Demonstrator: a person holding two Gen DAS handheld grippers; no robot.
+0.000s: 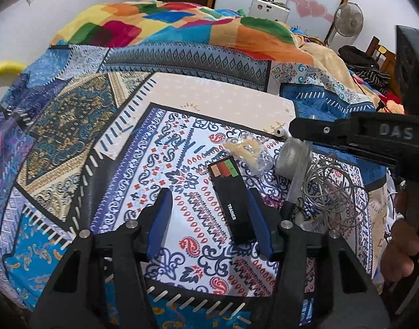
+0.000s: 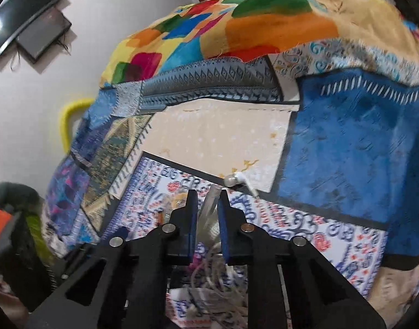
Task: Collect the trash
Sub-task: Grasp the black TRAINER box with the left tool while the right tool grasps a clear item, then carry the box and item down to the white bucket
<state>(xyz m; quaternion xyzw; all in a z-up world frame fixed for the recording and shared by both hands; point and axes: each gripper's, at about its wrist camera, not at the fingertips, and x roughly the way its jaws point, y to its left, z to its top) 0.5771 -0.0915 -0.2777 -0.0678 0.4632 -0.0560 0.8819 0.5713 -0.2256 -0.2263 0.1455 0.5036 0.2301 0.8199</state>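
Patchwork bedspread (image 1: 72, 126), bright blanket (image 1: 182, 24) heaped behind.
Left gripper (image 1: 212, 219) spread wide, black box (image 1: 231, 200) lying between fingers; right gripper (image 2: 206, 219) nearly closed around clear plastic tube (image 2: 212, 200), beside tangled wire (image 1: 332, 192) and crumpled wrapper (image 1: 247, 150).

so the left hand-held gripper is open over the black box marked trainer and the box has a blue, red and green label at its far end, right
Not quite: the label's stripes are orange, red and green, not blue. The left wrist view shows it on the far end of the black box marked TRAINER. The rest holds: the left hand-held gripper is open, its blue fingers on either side of the box lying on the patterned bedspread.
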